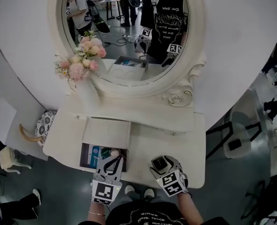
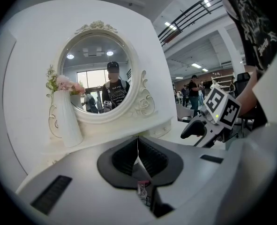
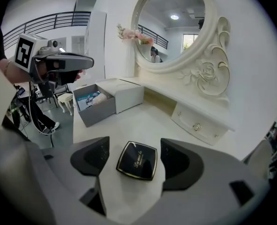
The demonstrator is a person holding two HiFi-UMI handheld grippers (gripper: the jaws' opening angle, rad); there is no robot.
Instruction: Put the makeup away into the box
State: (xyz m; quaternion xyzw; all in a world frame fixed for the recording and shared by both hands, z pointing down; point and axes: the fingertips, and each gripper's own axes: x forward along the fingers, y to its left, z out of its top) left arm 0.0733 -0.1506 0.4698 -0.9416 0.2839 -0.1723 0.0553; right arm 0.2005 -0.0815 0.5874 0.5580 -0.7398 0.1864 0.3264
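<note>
My right gripper (image 1: 160,164) is released, jaws wide around the compact (image 3: 137,160) without touching it. My left gripper (image 2: 138,146) is clenched and empty above the box (image 3: 98,112), at ten o'clock from the compact.

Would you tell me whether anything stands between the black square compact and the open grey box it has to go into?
The white tabletop between the black square compact and the open grey box is bare. Only the left hand-held gripper, shut, hovers over the box's near end and may crowd the drop.
</note>
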